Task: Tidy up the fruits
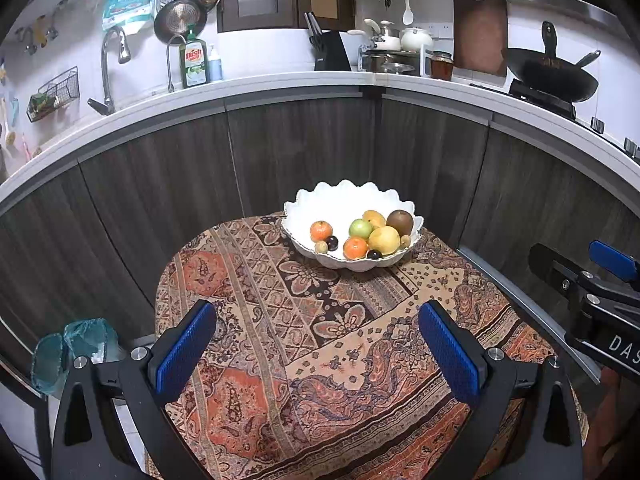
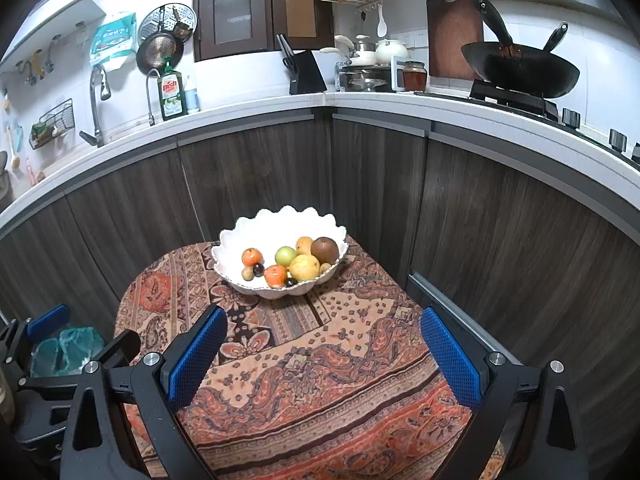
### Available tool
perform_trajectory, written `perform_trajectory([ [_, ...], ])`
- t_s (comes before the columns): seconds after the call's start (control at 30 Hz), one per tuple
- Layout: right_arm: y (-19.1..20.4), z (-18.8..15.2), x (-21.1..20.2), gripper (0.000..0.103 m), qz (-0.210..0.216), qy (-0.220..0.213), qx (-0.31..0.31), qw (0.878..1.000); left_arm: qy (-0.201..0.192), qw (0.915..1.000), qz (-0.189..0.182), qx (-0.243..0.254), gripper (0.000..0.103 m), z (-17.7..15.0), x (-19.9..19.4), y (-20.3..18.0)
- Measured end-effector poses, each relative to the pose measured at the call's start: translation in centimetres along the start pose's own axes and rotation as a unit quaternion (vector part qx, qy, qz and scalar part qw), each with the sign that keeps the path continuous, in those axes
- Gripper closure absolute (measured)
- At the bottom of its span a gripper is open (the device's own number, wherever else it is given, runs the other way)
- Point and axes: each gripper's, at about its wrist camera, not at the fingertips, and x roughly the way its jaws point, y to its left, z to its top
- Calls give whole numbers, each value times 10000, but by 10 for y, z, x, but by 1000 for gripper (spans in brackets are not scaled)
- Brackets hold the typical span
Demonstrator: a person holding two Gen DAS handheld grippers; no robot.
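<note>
white scalloped bowl (image 1: 352,204) at the tabletop's (image 1: 280,360) far edge holds all visible fruit; left tool (image 1: 318,354) and right tool (image 2: 324,356) wide open, empty; task looks near done.

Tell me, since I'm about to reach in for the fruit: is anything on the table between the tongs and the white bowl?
Nothing visible. Between the open left tongs, the open right tongs and the white scalloped bowl lies only bare patterned tablecloth.
</note>
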Motion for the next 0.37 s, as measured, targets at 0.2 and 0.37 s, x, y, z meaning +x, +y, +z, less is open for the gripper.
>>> perform_trajectory([
  [0.2,1,-1,0,5,-31,15,42,10000,-57,9999,30,89,0,0,-1,-2],
  [0.37,0,-2,1,5,-46,30,66,10000,-18,9999,7,99,0,0,0,-2],
])
